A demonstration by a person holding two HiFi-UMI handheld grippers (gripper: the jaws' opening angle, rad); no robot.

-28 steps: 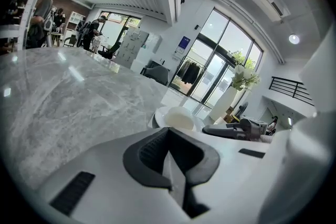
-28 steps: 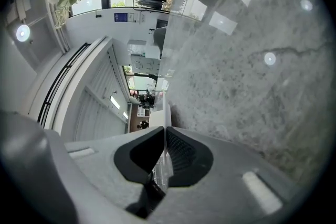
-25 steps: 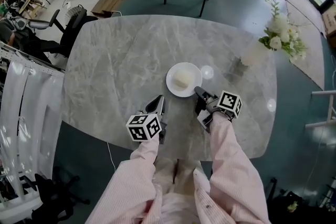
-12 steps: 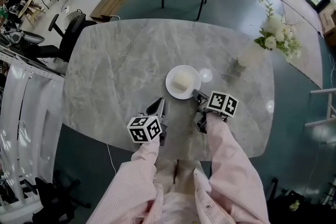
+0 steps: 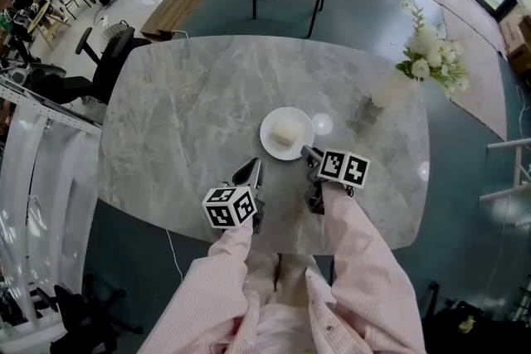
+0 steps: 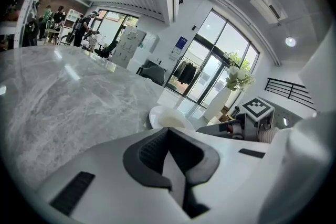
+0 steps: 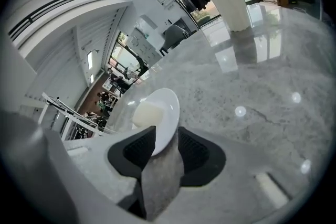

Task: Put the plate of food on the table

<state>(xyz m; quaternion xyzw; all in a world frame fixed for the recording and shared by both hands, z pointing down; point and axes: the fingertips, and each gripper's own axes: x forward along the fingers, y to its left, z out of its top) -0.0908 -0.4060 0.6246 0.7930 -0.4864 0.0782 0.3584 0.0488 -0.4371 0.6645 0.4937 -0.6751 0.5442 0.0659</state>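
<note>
Rolled over since a second earlier, my right gripper (image 7: 167, 134) had just opened wide around the rim of the round white plate of food (image 5: 268, 128), which lay on the grey marble tabletop (image 5: 191, 112). My left gripper (image 6: 168, 131), beside the plate, was closed and empty. Placing looked done.

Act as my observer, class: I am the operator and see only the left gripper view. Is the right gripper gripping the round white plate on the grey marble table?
Observer: No. In the right gripper view, the right gripper has just been opening its jaws. The near rim of the round white plate lies between them, with a gap showing beside it.
Operator: Where on the table is the plate?
Observer: The head view shows it lying flat near the middle of the grey marble table, with a pale block of food on it.
Operator: How close is my own gripper to the plate?
Observer: In the head view, the left gripper sits beside the plate's near left edge and does not touch it.
</note>
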